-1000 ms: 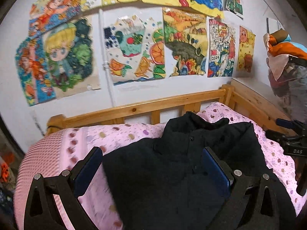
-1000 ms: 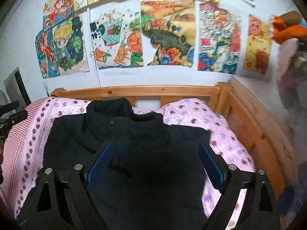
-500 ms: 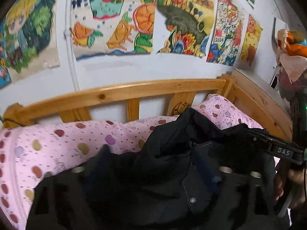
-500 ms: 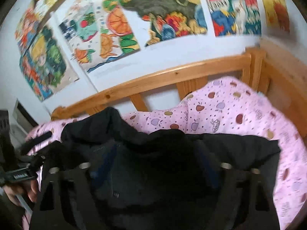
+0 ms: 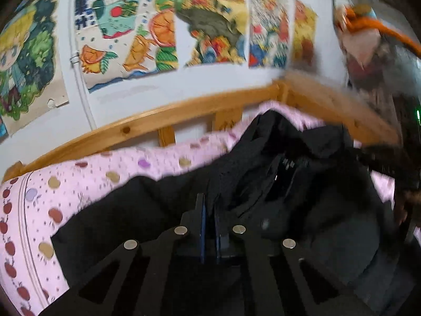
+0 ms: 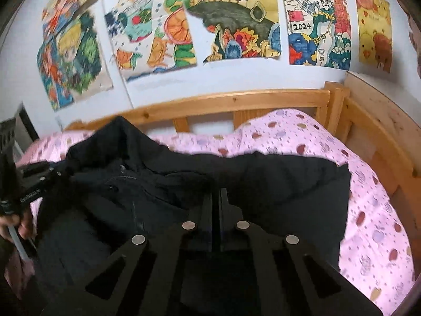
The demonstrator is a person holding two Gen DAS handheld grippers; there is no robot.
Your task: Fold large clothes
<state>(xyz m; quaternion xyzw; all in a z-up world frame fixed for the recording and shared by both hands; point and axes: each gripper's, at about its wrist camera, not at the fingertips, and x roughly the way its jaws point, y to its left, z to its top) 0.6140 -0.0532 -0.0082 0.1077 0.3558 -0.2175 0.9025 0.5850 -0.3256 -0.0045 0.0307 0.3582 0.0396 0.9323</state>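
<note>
Both my tongs, left [image 5: 209, 210] and right [image 6: 216, 200], pinch the coat's [image 6: 276, 184] near hem, its collar lying straight ahead toward the rail [image 6: 231, 102].

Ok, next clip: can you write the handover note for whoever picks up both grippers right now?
Left gripper: jaws shut on the black jacket.
Right gripper: jaws shut on the same jacket.
Jacket lies rumpled on the pink bedsheet, collar toward the wooden rail.
Done: both grips taken; no finished fold shows.
Left: make the folds, then flatten the jacket.
</note>
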